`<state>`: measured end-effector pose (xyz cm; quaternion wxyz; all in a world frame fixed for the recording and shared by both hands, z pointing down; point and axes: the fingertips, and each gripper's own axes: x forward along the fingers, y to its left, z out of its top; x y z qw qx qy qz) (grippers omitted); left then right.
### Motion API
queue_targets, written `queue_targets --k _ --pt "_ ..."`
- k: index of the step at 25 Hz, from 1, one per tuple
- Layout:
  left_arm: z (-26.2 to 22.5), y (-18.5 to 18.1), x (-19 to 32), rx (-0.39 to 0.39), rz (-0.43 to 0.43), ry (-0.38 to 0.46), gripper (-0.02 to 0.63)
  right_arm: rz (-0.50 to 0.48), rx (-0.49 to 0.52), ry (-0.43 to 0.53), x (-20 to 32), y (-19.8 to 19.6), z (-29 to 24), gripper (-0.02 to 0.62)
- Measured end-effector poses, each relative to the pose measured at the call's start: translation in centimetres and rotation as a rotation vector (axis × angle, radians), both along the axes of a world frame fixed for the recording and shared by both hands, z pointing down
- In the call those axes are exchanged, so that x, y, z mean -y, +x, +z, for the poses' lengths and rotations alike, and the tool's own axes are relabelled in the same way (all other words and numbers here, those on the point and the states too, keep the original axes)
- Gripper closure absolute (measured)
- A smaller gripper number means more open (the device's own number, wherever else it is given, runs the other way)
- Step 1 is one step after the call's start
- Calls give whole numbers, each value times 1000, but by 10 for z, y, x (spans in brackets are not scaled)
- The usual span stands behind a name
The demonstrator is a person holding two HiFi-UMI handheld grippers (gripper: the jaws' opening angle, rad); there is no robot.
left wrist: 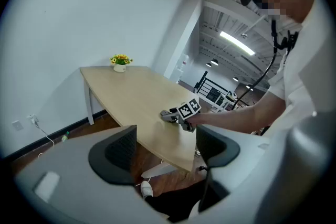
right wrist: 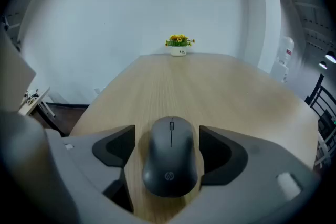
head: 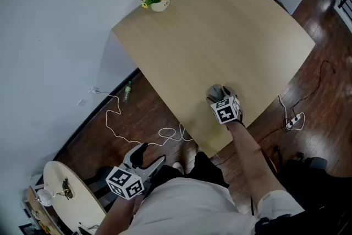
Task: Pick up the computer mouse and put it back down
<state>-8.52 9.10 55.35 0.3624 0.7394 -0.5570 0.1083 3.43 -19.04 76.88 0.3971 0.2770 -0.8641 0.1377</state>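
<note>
Two jaws of the right gripper (right wrist: 167, 136) stand apart and straddle the mouse (right wrist: 170, 162), which lies flat on the table (right wrist: 220, 86) near the front edge. The right jaw looks closer to it than the left, so a squeeze could shove it sideways or pinch it off-centre, and it might slip on the lift. Left gripper (left wrist: 165, 147) hangs off the table, spread and empty, no help if the mouse skids.
</note>
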Motion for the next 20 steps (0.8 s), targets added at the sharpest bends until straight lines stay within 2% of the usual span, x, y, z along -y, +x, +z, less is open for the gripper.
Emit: queue_targets --k 3,6,7,9,12,16,20 --pt "5 -7 18 -13 -1 -8 273 23 12 -36 3 0 15 218" --pt "8 -9 35 -13 31 6 273 27 47 -23 6 0 16 222" --pt "8 -9 39 -13 47 13 273 29 52 -17 8 1 16 233" --pt "3 -10 44 -10 79 32 273 41 47 -17 10 5 18 299" --pt "-2 -20 47 -17 112 52 273 68 17 -26 8 6 14 302" --pt "-13 -31 49 -33 153 85 273 107 59 -28 -7 5 -23 302" --pt "-16 -45 55 -45 176 118 273 99 112 -23 -54 -2 -83 302"
